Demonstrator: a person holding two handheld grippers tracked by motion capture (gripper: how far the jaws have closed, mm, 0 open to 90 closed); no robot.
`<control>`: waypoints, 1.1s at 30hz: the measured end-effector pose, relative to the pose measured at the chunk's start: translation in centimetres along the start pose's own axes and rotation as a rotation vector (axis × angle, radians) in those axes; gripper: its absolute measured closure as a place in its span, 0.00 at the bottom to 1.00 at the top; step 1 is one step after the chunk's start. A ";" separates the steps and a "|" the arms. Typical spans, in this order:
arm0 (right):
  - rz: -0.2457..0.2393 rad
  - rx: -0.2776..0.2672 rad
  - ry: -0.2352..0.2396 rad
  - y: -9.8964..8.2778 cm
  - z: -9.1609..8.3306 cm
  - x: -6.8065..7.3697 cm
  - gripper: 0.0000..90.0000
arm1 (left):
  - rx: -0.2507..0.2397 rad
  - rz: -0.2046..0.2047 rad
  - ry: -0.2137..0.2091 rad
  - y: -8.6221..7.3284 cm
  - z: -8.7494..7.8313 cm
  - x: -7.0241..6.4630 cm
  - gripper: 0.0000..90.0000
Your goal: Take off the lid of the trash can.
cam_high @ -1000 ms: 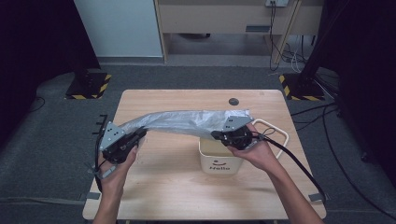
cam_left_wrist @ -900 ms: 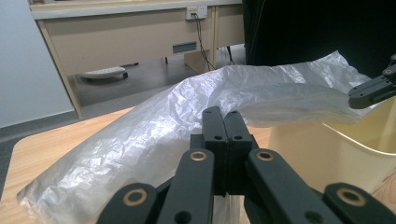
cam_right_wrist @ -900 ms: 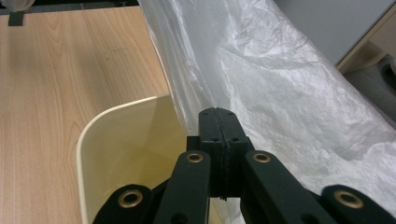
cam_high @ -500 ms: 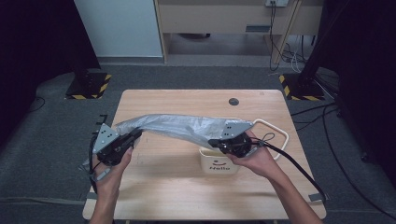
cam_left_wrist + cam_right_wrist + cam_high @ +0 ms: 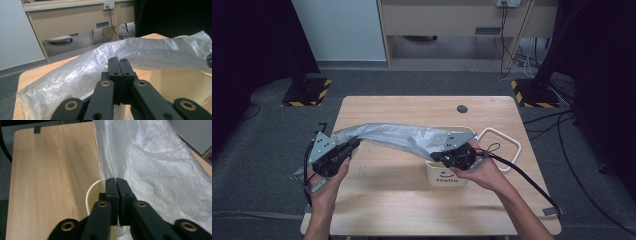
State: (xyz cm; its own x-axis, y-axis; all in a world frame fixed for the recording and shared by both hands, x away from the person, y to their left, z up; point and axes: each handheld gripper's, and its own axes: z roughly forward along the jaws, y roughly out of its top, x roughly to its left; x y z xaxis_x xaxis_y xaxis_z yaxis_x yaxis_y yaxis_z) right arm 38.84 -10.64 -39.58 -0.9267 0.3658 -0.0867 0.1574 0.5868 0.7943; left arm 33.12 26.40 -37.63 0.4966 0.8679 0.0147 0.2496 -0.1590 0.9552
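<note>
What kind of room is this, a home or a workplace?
Probably a lab or workshop, not a home. A bare wooden table stands on grey carpet, yellow-black hazard-striped stand bases flank it, and loose cables hang by a plain wooden cabinet behind.

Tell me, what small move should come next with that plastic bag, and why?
Probably lower the right tool toward the cream bin. The bag hangs stretched between both tools, its right end just above the rim, not yet tucked inside; the left tool holds the other end.
</note>
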 end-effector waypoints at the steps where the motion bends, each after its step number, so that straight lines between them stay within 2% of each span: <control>1: 0.000 0.000 0.000 0.0 0.0 0.0 0.91 | -0.001 -0.002 -0.003 0.0 0.1 0.0 1.00; 2: 0.001 -0.004 -0.004 0.0 -0.2 -0.1 0.87 | 0.005 0.004 -0.006 0.1 0.1 0.1 1.00; 3: 0.007 -0.013 -0.015 0.1 -0.7 -0.2 0.79 | 0.005 0.007 -0.005 0.2 0.2 0.1 1.00; 6: 0.009 -0.033 -0.020 0.2 -1.2 -0.4 0.75 | 0.011 0.014 -0.008 0.4 0.2 0.1 1.00; 7: 0.009 -0.059 -0.018 0.4 -1.8 -0.6 0.75 | 0.013 0.017 -0.010 0.4 0.1 0.1 1.00; 9: 0.010 -0.066 -0.026 0.4 -2.0 -0.7 0.75 | 0.015 0.022 -0.009 0.4 0.1 0.2 1.00; 14: 0.030 -0.072 -0.092 0.5 -3.1 -1.9 0.79 | 0.017 0.025 -0.006 0.3 -0.3 0.5 1.00; 18: 0.046 -0.064 -0.154 0.4 -3.5 -2.8 0.82 | 0.016 0.045 -0.015 0.6 -0.5 0.7 1.00; 21: 0.071 -0.068 -0.178 0.1 -3.8 -3.3 0.83 | 0.022 0.062 -0.025 0.9 -0.5 0.6 1.00; 23: 0.078 -0.062 -0.188 -0.2 -3.9 -3.6 0.83 | 0.036 0.094 -0.030 1.3 0.2 0.4 1.00; 27: 0.088 -0.043 -0.202 -0.6 -4.0 -3.9 0.83 | 0.058 0.111 -0.036 1.7 1.0 0.1 1.00; 33: 0.094 -0.057 -0.201 -0.4 -4.1 -4.1 0.83 | 0.086 0.142 -0.049 2.2 2.3 -0.8 1.00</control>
State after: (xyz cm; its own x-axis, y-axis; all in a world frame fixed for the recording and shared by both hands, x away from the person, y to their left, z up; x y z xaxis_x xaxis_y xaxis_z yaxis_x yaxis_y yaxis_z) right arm 41.18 -15.39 -37.09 -0.8213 0.5567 -0.1246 0.2146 0.5039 0.8367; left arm 35.23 24.27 -36.18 0.5715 0.8100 0.1314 0.2432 -0.3201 0.9157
